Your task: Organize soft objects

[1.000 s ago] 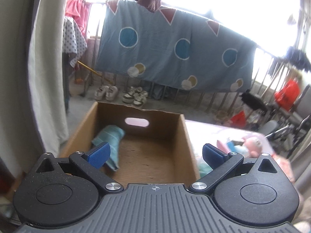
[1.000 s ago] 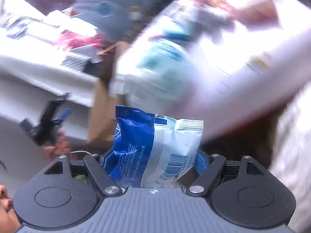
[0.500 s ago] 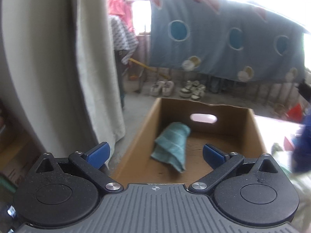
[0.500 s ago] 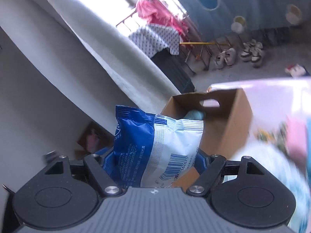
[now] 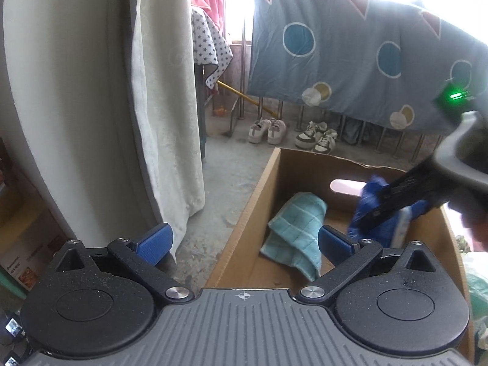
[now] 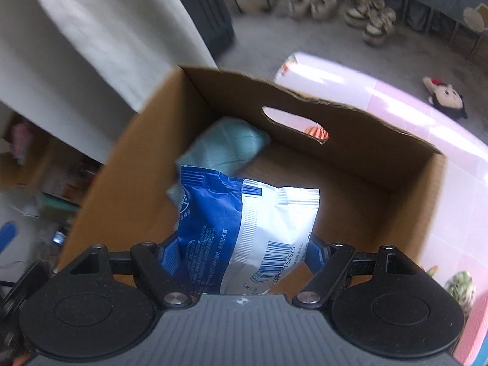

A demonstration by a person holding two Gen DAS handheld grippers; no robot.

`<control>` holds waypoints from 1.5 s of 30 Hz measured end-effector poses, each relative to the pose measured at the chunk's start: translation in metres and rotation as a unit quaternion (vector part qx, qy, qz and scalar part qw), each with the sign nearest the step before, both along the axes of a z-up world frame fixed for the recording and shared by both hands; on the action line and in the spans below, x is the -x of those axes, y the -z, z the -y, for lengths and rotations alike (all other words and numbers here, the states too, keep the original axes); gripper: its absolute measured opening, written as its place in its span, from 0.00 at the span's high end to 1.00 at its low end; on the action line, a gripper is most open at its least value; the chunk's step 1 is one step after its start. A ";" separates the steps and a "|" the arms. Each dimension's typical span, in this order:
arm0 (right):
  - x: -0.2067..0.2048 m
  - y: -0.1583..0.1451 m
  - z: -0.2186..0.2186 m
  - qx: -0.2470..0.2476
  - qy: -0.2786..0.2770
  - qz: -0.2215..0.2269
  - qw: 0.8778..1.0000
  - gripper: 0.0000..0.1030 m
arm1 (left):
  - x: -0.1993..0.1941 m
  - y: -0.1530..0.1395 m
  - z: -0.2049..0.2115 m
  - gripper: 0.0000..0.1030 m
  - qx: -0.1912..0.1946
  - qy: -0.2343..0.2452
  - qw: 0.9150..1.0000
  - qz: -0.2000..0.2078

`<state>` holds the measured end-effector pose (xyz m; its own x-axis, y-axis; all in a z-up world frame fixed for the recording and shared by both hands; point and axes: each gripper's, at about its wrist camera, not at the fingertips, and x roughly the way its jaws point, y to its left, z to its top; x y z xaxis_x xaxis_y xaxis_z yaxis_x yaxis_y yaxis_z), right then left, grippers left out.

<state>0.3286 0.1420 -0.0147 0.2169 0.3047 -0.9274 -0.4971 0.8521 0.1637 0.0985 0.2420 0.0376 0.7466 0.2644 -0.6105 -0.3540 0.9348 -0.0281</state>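
An open cardboard box (image 5: 268, 177) (image 6: 360, 128) with a handle slot holds a folded teal cloth (image 5: 296, 228) (image 6: 225, 143) on its floor. My right gripper (image 6: 244, 253) is shut on a blue and white plastic packet (image 6: 244, 222) and holds it over the box's inside. In the left wrist view that packet (image 5: 381, 222) hangs under the right gripper's body, just above the box's right half. My left gripper (image 5: 244, 242) stands open and empty, near the box's front left corner, above the floor.
A white curtain (image 5: 164, 91) hangs left of the box. Shoes (image 5: 268, 131) line the floor under a hanging blue blanket (image 5: 350, 58). A pink-tiled surface (image 6: 396, 97) lies beyond the box, with a plush doll (image 6: 446, 97) on the floor past it.
My right gripper swung across with the packet and now tips down over the box. The left gripper drifted left, so the box sits further right in its view.
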 end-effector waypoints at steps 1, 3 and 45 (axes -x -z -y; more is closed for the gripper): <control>-0.005 0.007 -0.004 0.010 0.006 -0.007 1.000 0.46 | -0.001 0.001 -0.002 0.01 0.002 0.000 1.000 -0.001; -0.020 0.022 -0.012 0.026 0.020 -0.018 0.999 0.46 | -0.001 0.003 -0.006 0.01 0.005 0.000 1.000 -0.003; 0.070 -0.096 0.083 -0.196 0.039 0.112 0.973 0.31 | 0.038 -0.022 0.026 0.00 -0.045 -0.001 0.999 0.012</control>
<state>0.2581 0.0590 0.0812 0.4378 0.5997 -0.6699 -0.4935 0.7831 0.3784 0.0603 0.2158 0.0591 0.7595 0.3186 -0.5671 -0.3564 0.9332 0.0469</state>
